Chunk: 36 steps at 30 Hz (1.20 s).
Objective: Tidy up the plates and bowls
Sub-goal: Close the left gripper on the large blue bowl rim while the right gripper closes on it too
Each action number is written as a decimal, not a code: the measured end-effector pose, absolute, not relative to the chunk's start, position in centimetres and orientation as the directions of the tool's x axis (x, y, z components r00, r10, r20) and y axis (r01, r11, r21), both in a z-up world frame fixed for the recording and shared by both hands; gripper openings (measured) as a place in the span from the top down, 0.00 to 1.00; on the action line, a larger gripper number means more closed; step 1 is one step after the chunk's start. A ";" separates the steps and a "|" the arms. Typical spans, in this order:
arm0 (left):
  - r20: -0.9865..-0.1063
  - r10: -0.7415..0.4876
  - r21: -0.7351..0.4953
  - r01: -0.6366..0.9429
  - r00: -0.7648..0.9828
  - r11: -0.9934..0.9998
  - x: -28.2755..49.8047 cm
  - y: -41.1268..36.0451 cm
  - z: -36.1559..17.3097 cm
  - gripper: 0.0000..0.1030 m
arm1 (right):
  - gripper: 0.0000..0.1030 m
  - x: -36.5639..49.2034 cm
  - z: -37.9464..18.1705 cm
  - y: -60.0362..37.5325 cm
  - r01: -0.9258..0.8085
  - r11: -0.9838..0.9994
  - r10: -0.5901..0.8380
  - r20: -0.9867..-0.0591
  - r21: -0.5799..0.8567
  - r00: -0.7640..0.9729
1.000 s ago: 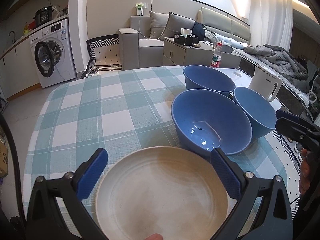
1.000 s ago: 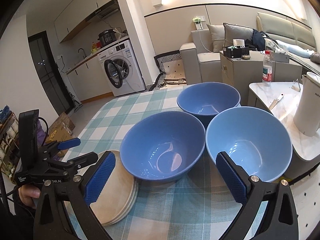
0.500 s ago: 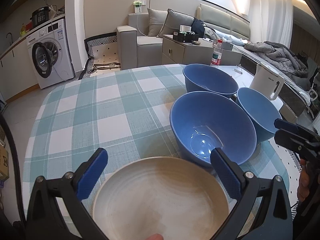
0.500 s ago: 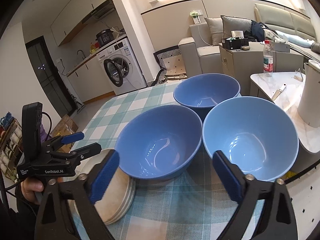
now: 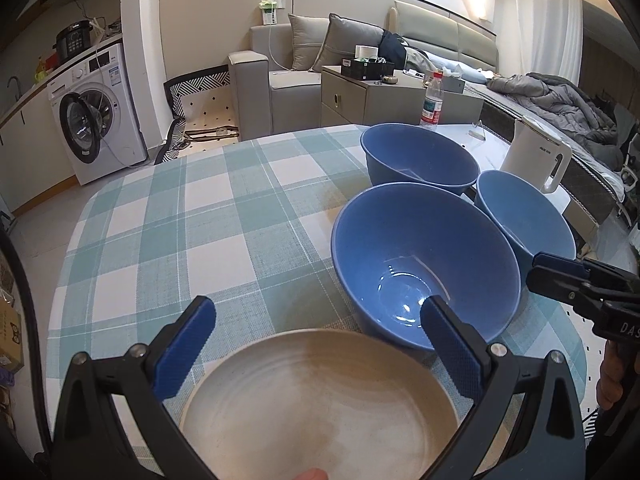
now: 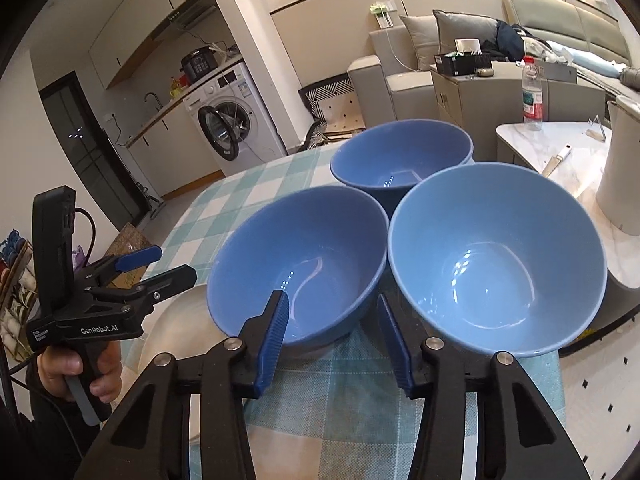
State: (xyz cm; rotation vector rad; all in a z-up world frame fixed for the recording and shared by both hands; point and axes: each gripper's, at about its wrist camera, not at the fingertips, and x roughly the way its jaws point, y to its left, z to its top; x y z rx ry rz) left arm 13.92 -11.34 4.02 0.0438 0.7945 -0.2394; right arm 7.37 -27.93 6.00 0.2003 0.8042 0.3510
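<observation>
Nearest to us, under our left gripper (image 5: 316, 328), lies the beige plate (image 5: 320, 404); its far rim sits between our two blue pads, which stand wide apart and released, touching nothing. From the right wrist view the plate looks like the top of a small stack, though we cannot count the pieces.

Our right gripper (image 6: 332, 332) has its jaws closing, and nothing is yet pinched between them. The left pad (image 6: 274, 336) lies over the near rim of the middle blue bowl (image 6: 298, 264), but whether it hangs inside the wall or just in front of it we cannot tell; the right pad (image 6: 394, 344) sits in the gap between that bowl and the right blue bowl (image 6: 496, 264). The checked tablecloth (image 6: 348, 384) shows between the pads.

This is the relation the coming move turns on, as we judge it: the middle bowl's near wall lies just ahead of our right fingers and slightly to their left, so the right hand is the nearer one for a bowl, while the left is nearer the plate. The bowls are round, so no long axis matters; only the rim's line across the pads does.

Beyond both, the far blue bowl (image 6: 402, 160) touches or nearly touches the other two, so lifting one may nudge its neighbours
</observation>
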 end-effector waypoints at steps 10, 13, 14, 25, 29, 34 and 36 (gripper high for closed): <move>-0.728 -0.218 -0.088 0.226 0.650 0.970 15.4 -11.2 3.0 0.07 | 0.53 7.9 4.7 -27.5 -0.219 0.921 0.386 -0.675 0.323 0.629; -0.734 -0.232 -0.101 0.235 0.638 0.967 15.9 -11.3 2.8 0.14 | 0.53 8.3 4.3 -27.4 -0.209 0.925 0.376 -0.683 0.318 0.626; -0.735 -0.239 -0.107 0.240 0.634 0.965 16.1 -11.4 2.8 0.17 | 0.53 8.4 4.2 -27.4 -0.207 0.925 0.375 -0.682 0.318 0.627; -0.757 -0.251 -0.116 0.254 0.604 0.960 17.9 -12.3 1.7 0.34 | 0.54 9.1 3.4 -27.1 -0.192 0.934 0.353 -0.691 0.301 0.631; -0.767 -0.248 -0.112 0.257 0.592 0.960 18.6 -12.6 1.3 0.42 | 0.54 9.2 3.3 -26.7 -0.197 0.938 0.345 -0.692 0.287 0.634; -0.787 -0.251 -0.111 0.270 0.564 0.956 19.4 -13.4 0.4 0.54 | 0.54 9.6 3.2 -26.5 -0.199 0.942 0.334 -0.693 0.270 0.638; -0.793 -0.248 -0.106 0.275 0.556 0.956 19.6 -13.6 0.2 0.61 | 0.54 9.8 3.2 -26.3 -0.204 0.942 0.335 -0.694 0.267 0.638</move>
